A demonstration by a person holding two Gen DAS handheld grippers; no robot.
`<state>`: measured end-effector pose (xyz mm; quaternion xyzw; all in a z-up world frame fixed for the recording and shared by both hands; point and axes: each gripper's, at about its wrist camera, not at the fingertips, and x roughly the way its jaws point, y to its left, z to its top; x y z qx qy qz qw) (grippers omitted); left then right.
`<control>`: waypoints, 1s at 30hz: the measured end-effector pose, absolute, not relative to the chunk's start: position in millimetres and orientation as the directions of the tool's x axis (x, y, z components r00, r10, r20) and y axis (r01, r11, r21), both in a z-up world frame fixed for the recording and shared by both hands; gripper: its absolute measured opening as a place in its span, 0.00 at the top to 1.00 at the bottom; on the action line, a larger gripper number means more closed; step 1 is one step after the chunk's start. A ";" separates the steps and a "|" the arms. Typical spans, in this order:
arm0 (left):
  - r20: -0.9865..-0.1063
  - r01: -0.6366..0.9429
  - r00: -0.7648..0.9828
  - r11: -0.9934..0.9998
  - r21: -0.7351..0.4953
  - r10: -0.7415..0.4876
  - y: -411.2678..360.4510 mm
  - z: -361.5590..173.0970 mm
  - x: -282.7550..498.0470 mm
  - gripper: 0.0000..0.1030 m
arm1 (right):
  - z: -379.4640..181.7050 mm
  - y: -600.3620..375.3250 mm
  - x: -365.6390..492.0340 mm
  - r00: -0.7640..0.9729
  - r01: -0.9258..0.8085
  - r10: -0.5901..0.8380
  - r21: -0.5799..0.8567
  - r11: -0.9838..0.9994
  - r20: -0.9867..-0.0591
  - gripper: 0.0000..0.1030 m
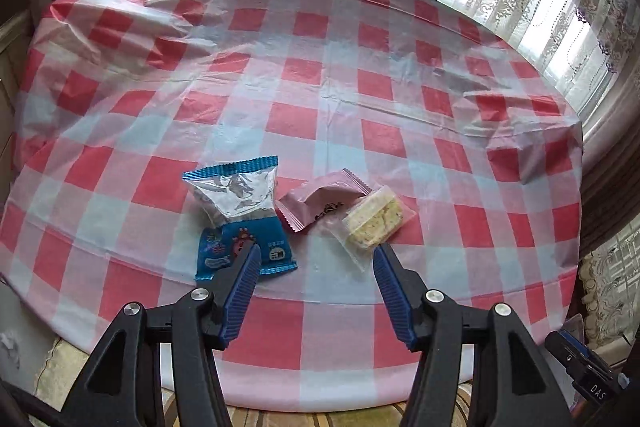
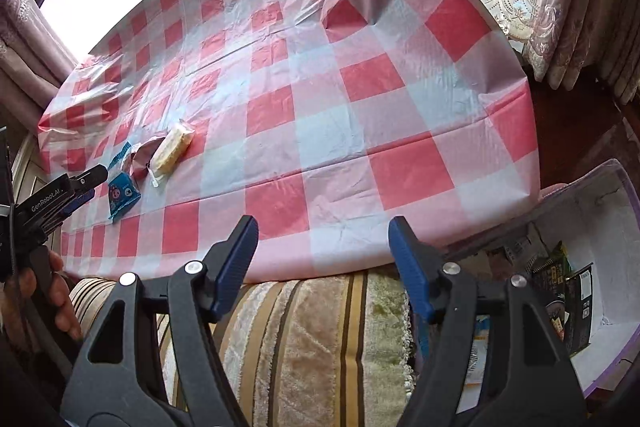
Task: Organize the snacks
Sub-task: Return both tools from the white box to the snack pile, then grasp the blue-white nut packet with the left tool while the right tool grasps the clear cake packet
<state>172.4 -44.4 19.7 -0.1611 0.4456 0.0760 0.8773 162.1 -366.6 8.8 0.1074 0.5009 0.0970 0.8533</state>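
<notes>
Left gripper [image 1: 316, 255] hangs over the desk [image 1: 320, 99], its ribbed blue fingers [image 1: 240, 291] spread apart, nothing between them. Just past the fingertips, three snacks lie in a row on the glossy, wrinkled red-and-white check plastic cloth. By the left finger there's a blue packet [image 1: 240, 219], crinkly foil with a clear shiny window and serrated ends; the fingertip covers part of its printed lower half, and the print is too small to read. Between the fingers, farther out, lies a pink wrapper [image 1: 320, 199], matte, puffed, zigzag edges. By the right finger is a clear-wrapped pale block [image 1: 376, 223], speckled and rectangular, overlapping the pink one.

Right gripper [image 2: 323, 227] is released too, its fingers empty, hovering at the desk's near edge over a striped, fuzzy cushion [image 2: 312, 339]. Beyond its right finger is a white-lined bin [image 2: 612, 227] with a purple rim, cut off by the frame; dark packets sit inside, labels unclear. Far left, a hand [image 2: 60, 299] grips the other tool's handle.
</notes>
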 end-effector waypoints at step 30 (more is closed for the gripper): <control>-0.877 -0.331 0.481 0.929 -0.163 0.017 5.3 -38.2 216.0 0.41 | -13.1 -210.8 242.7 0.417 -0.091 0.302 0.291 0.952 -0.858 0.26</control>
